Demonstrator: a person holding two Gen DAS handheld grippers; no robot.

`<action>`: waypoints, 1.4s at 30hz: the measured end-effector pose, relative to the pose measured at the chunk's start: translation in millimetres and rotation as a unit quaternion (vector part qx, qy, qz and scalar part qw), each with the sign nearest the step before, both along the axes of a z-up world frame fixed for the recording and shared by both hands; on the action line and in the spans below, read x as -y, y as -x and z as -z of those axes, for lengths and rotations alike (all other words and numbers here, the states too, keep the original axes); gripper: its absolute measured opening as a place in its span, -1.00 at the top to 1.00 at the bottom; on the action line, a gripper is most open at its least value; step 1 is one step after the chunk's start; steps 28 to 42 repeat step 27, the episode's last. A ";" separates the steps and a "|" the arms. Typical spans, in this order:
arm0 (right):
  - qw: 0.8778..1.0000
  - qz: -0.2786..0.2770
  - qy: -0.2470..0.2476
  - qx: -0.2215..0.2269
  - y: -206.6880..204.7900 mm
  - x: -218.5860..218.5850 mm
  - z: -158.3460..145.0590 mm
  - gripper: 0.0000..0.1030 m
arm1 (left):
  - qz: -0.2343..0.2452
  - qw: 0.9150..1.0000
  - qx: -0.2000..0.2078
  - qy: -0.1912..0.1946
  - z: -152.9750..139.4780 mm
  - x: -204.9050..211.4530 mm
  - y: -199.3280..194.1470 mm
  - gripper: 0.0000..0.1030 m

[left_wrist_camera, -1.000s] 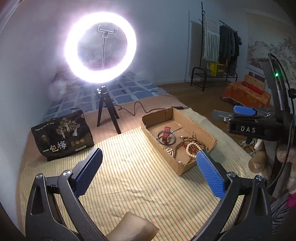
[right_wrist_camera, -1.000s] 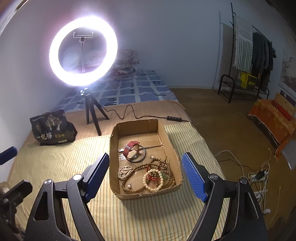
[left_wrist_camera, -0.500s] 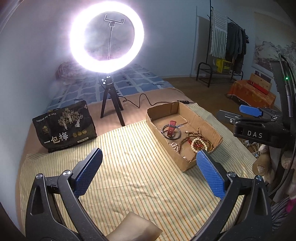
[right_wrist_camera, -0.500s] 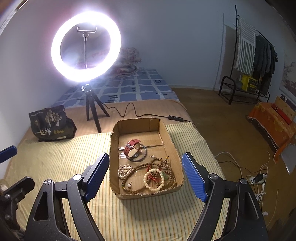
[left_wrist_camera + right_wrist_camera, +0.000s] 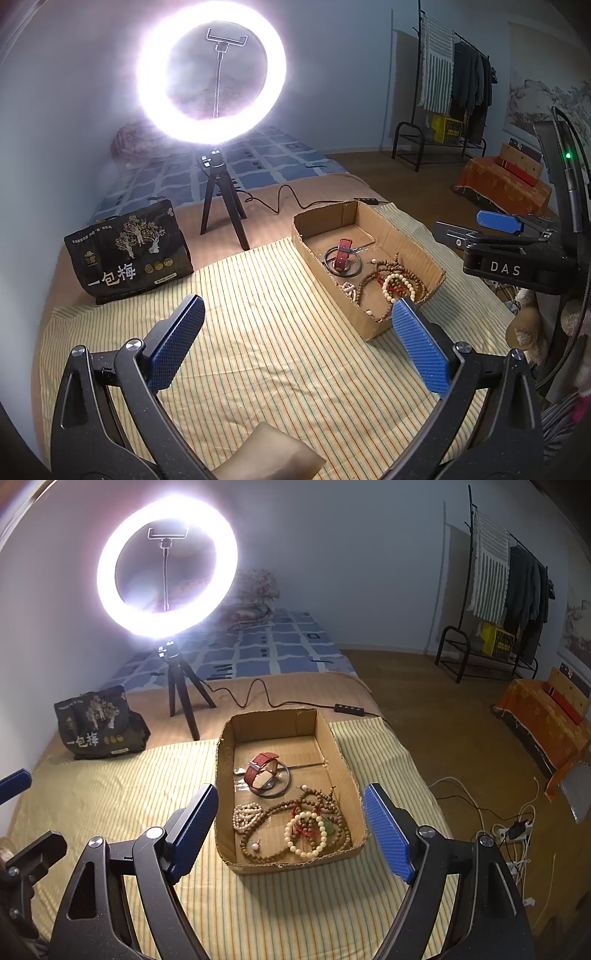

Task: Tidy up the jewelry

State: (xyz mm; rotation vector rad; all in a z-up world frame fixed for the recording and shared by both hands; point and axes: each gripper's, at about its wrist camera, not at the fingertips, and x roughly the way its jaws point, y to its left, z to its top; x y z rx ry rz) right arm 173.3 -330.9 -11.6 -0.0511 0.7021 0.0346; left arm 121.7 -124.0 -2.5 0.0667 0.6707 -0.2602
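A shallow cardboard box point(image 5: 343, 760) sits on the striped cloth and holds a red-strapped watch point(image 5: 260, 766) on a dark bangle point(image 5: 281, 789), brown bead strands point(image 5: 332, 812), a white bead bracelet point(image 5: 306, 834) and a small white bead bunch point(image 5: 245, 816). The box also shows in the left wrist view point(image 5: 314, 254), to the right. My right gripper point(image 5: 290, 825) is open and empty, above the box's near end. My left gripper point(image 5: 295, 338) is open and empty, over the cloth left of the box. The right gripper shows in the left wrist view point(image 5: 498, 225).
A lit ring light on a black tripod point(image 5: 177, 686) stands behind the box, its cable point(image 5: 266, 698) running right. A black printed bag point(image 5: 96, 727) sits at the back left. The bed's right edge point(image 5: 424, 786) drops to the floor with cables.
Both views have tilted down and moved slightly closer to the box. The jewelry has not moved and both grippers stay open.
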 end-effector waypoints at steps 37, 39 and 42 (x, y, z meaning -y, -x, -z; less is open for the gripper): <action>1.000 -0.002 0.008 -0.007 0.4 -1.6 4.3 -0.57 | -0.018 1.000 0.018 -0.012 4.3 -8.7 3.2 -1.00; 1.000 -0.002 0.008 -0.007 0.4 -1.6 4.3 -0.57 | -0.018 1.000 0.018 -0.012 4.3 -8.7 3.2 -1.00; 1.000 -0.002 0.008 -0.007 0.4 -1.6 4.3 -0.57 | -0.018 1.000 0.018 -0.012 4.3 -8.7 3.2 -1.00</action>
